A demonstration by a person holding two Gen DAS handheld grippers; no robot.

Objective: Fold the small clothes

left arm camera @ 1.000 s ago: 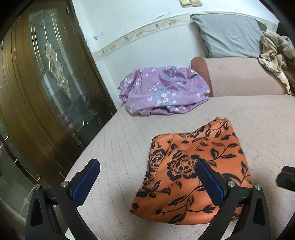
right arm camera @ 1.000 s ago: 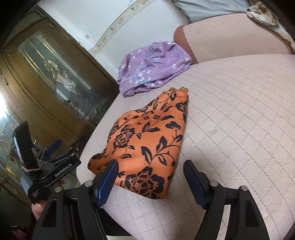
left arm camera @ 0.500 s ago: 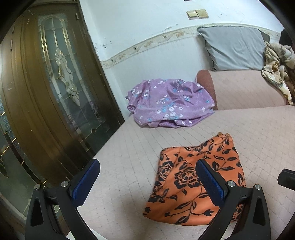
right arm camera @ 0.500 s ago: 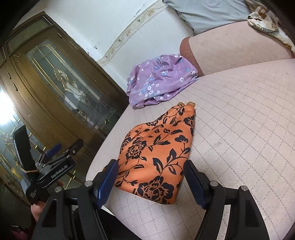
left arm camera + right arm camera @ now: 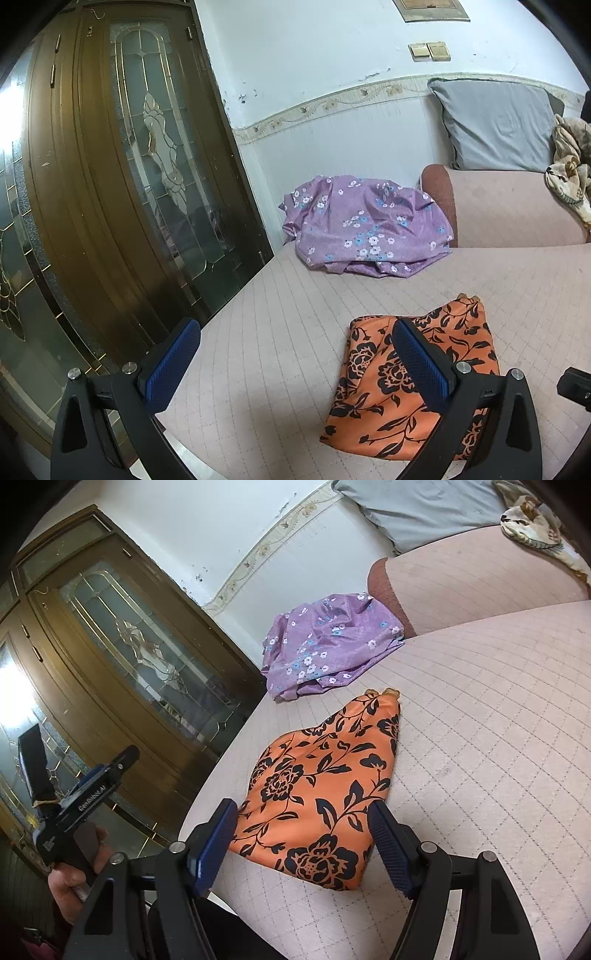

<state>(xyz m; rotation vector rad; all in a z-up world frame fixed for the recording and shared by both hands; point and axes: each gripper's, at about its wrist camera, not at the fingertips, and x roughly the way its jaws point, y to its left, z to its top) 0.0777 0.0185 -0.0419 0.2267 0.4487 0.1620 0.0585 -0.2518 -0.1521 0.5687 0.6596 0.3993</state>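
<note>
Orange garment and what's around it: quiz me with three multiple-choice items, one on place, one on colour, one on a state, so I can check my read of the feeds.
1. Where does the purple floral garment lie relative to the orange garment?
A. Underneath it
B. Farther back on the bed, near the wall
C. On the grey pillow

2. What colour is the flower print on the orange garment?
A. White
B. Blue
C. Black

3. What is the state of the right hand-held gripper?
A. Open, holding nothing
B. Shut on the orange garment
C. Shut on the purple floral garment

Answers:
1: B, the purple heap sits apart, beyond the orange one by the wall.
2: C, dark black roses and leaves cover the orange cloth.
3: A, its blue pads stand wide apart with the cloth lying flat beyond them; the left hand-held gripper is open too.
</note>
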